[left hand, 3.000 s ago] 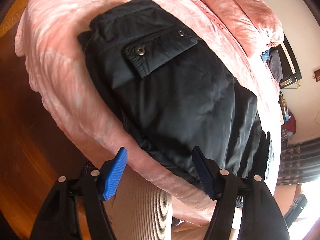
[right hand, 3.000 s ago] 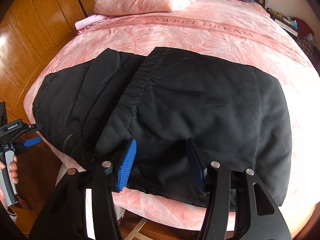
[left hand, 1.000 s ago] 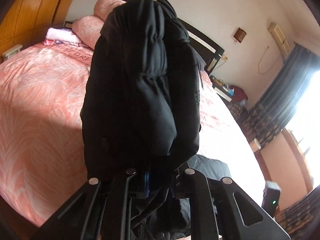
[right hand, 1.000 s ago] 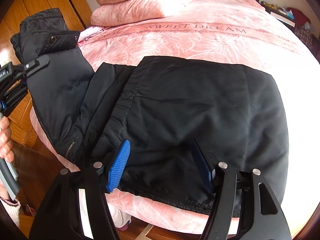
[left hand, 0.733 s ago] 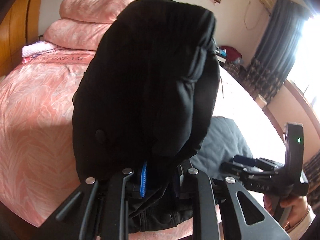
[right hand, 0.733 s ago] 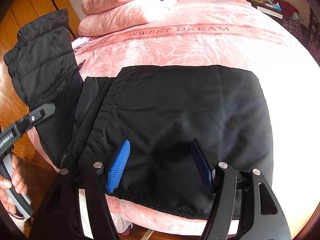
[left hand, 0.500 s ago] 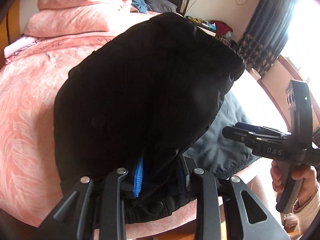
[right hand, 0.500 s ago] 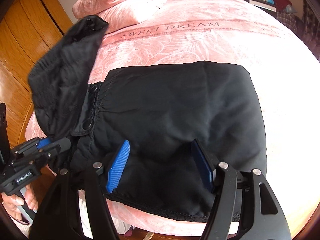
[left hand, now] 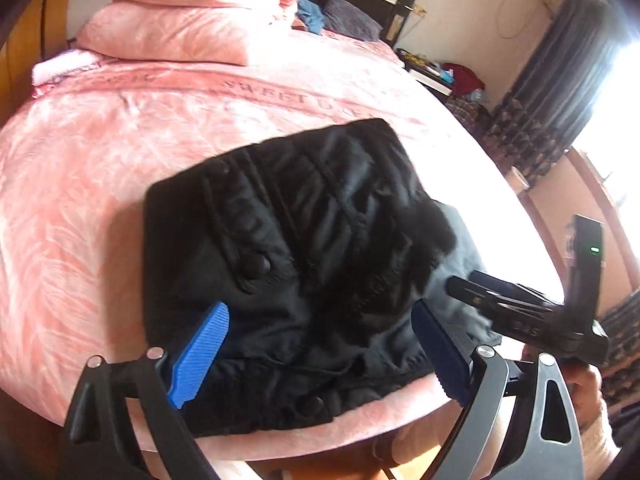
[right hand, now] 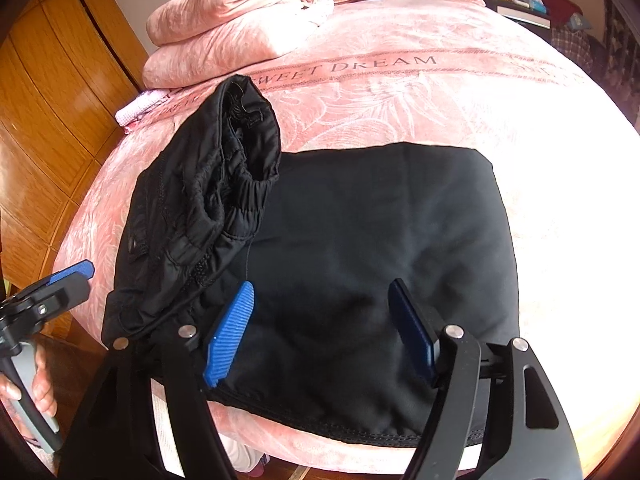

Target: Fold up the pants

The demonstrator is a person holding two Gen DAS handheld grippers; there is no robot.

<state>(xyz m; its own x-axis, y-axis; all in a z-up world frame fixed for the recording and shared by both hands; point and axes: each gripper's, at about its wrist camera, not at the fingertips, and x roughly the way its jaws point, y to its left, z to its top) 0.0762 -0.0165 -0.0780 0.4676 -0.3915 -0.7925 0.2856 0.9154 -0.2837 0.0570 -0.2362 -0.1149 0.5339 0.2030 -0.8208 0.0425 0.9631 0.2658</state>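
The black pants [right hand: 380, 240] lie folded on the pink bed near its front edge. Their waistband end [right hand: 208, 200] is flipped over onto the left part, bunched, with the elastic opening facing up. In the left wrist view the same black pile [left hand: 312, 240] lies just beyond my left gripper [left hand: 320, 320]. That gripper's jaws are opening wide; the cloth is below them and the blue pads do not press on it. My right gripper [right hand: 322, 300] hovers over the flat part, its jaws opening a little, with nothing pinched.
A folded pink quilt [right hand: 240, 20] is stacked at the head of the bed [right hand: 400, 92]. A wooden wardrobe [right hand: 52, 80] stands at the left. A hand [right hand: 40, 388] holds the left gripper [right hand: 68, 276] off the bed's corner. Dark curtains [left hand: 560, 80] hang at the right.
The left gripper swung the waistband end over onto the rest of the pants, then opened and let it go. The right gripper hardly moved.
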